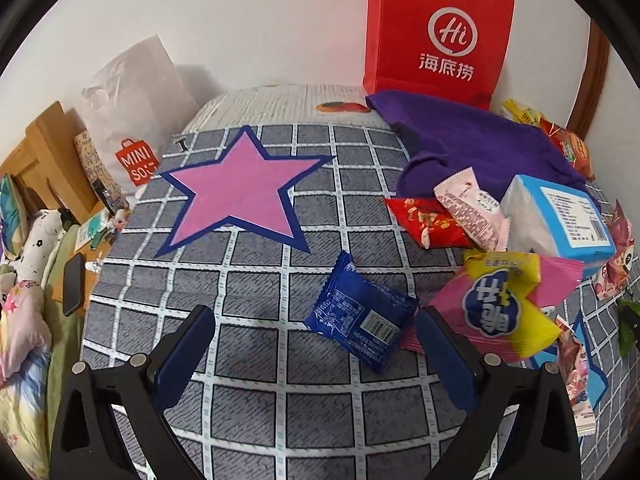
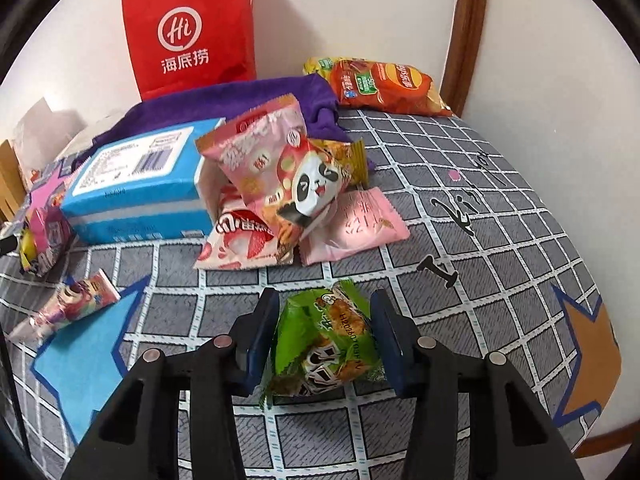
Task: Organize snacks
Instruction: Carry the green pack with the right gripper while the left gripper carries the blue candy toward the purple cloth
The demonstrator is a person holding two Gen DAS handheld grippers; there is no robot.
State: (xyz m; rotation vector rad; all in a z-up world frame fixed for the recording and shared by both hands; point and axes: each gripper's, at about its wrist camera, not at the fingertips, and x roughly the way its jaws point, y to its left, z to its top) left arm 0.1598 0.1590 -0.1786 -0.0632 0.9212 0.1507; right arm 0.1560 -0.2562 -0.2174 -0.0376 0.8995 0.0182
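Two grippers over a snack-strewn bedspread: the left one empty above a blue packet, the right one clamped on a green one.

On the left, the left gripper hangs with its jaws spread wide and nothing between them, tipped down at the blue packet lying alone on the checked bedspread, just below the pink star; it looks lined up to take that packet next. Right of it, toward the far edge, the loose heap sits around a blue box on a purple cloth, apparently the unsorted pile. A red paper bag stands against the wall behind, a likely destination. Furthest right, the right gripper has its pads pressed into the crinkled sides of the green packet, near the front edge, well apart from the heap, presumably to carry it off.
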